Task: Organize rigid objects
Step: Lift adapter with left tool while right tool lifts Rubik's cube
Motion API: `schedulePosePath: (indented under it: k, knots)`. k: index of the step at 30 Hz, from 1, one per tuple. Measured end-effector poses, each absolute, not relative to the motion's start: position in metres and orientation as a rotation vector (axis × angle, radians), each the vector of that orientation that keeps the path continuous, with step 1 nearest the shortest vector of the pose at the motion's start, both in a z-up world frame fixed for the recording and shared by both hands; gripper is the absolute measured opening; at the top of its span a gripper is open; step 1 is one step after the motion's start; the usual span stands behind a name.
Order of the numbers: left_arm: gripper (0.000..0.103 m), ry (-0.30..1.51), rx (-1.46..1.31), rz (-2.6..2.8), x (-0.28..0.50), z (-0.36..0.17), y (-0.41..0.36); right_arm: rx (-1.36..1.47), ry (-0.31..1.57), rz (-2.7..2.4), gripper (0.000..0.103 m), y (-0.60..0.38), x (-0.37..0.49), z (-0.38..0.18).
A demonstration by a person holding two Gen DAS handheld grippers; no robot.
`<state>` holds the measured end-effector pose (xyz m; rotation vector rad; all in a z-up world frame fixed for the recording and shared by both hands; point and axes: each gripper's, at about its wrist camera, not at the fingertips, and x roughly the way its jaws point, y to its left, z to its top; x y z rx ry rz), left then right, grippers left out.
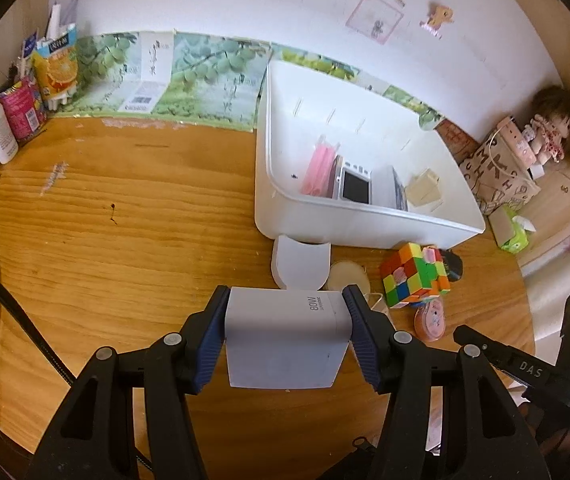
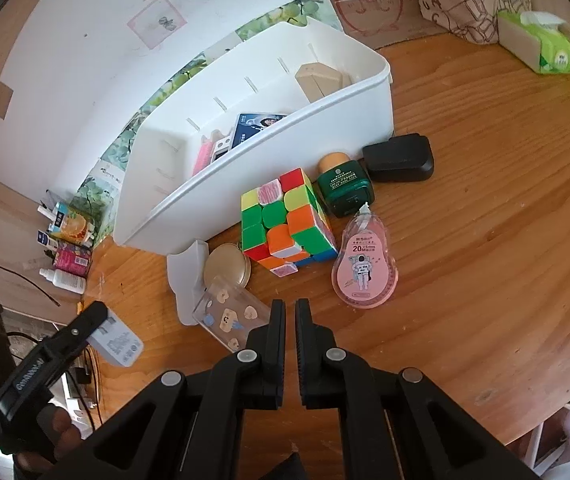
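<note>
**Charger in Transit to the Bin**

The white charger block [image 1: 285,336] sits clamped between the blue pads [image 1: 209,344] of your left gripper [image 1: 285,320], jaws set to the block's width and pressing both side faces. From the right wrist view it appears clear of the wooden table [image 1: 125,220], low and near the table's edge. Judged step: carry, with placement pending.

Ahead of the charger stands the white bin [image 1: 365,224], which already holds a pink item, a small screen device and a beige block. The bin's left portion looks free. To place, you likely need to lift over the near wall, centre above that space, then part the jaws.

Your right gripper [image 2: 289,312] is fully closed and holds nothing. Just beside its tips lies a clear patterned case [image 2: 231,320]. Beyond it, outside the bin, wait a puzzle cube [image 2: 287,222], a pink correction tape [image 2: 365,268], a green bottle [image 2: 345,188] and a black case [image 2: 399,158].
</note>
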<state>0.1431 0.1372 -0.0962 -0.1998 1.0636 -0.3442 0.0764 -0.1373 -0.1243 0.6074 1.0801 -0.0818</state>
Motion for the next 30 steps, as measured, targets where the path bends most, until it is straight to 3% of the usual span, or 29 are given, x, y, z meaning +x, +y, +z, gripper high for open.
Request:
schedulePosePath:
  k: [3, 5, 7, 9, 16, 30]
  knots:
    - [0.060, 1.028, -0.209, -0.343, 0.138, -0.090, 0.140, 0.584, 1.080, -0.083, 0.009, -0.136, 0.078, -0.124]
    - [0.060, 1.011, -0.209, -0.344, 0.135, -0.088, 0.141, 0.567, 1.076, -0.082, 0.016, -0.135, 0.080, -0.125]
    - [0.060, 0.998, -0.212, -0.343, 0.133, -0.086, 0.142, 0.555, 1.067, -0.083, 0.037, -0.134, 0.082, -0.124]
    - [0.060, 0.985, -0.218, -0.341, 0.131, -0.083, 0.143, 0.540, 1.053, -0.075, 0.052, -0.133, 0.086, -0.125]
    - [0.060, 0.939, -0.226, -0.316, 0.129, -0.077, 0.145, 0.449, 1.018, -0.067, 0.073, -0.130, 0.105, -0.125]
    - [0.060, 0.866, -0.216, -0.287, 0.132, -0.067, 0.142, 0.300, 1.100, -0.059, 0.076, -0.117, 0.152, -0.147]
